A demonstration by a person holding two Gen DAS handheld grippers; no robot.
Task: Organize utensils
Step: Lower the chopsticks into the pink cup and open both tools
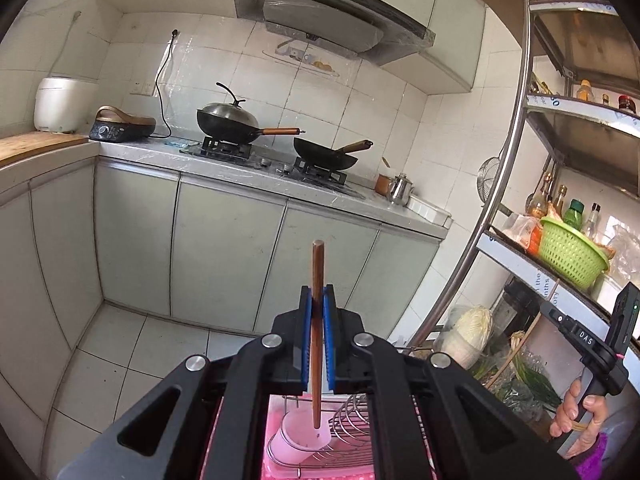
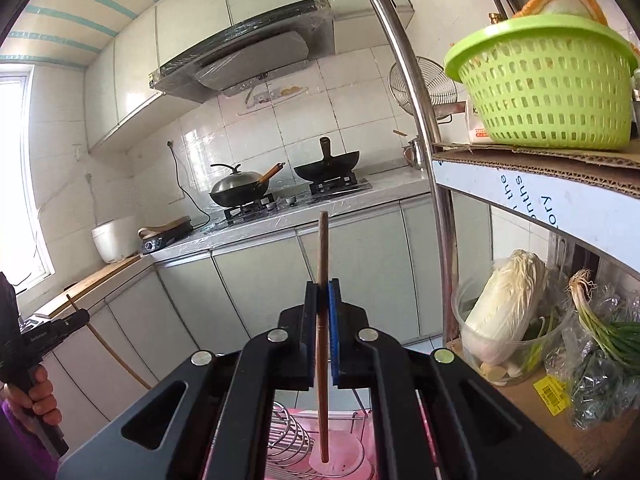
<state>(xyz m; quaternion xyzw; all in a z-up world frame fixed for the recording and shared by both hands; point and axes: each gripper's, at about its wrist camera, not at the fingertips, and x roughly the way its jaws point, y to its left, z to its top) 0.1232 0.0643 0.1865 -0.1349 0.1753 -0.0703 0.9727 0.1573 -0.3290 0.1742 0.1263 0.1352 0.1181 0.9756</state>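
Observation:
My left gripper is shut on a brown wooden chopstick that stands upright between the blue pads. Its lower end hangs over a pink-white utensil cup in a wire dish rack below. My right gripper is shut on another wooden chopstick, also upright, its lower tip over the same cup beside the rack's wires. The right gripper also shows at the right edge of the left wrist view; the left one shows at the left edge of the right wrist view.
A counter with two woks, a rice cooker and cabinets lies ahead. A metal shelf rack stands at the right with a green basket, cabbage and scallions.

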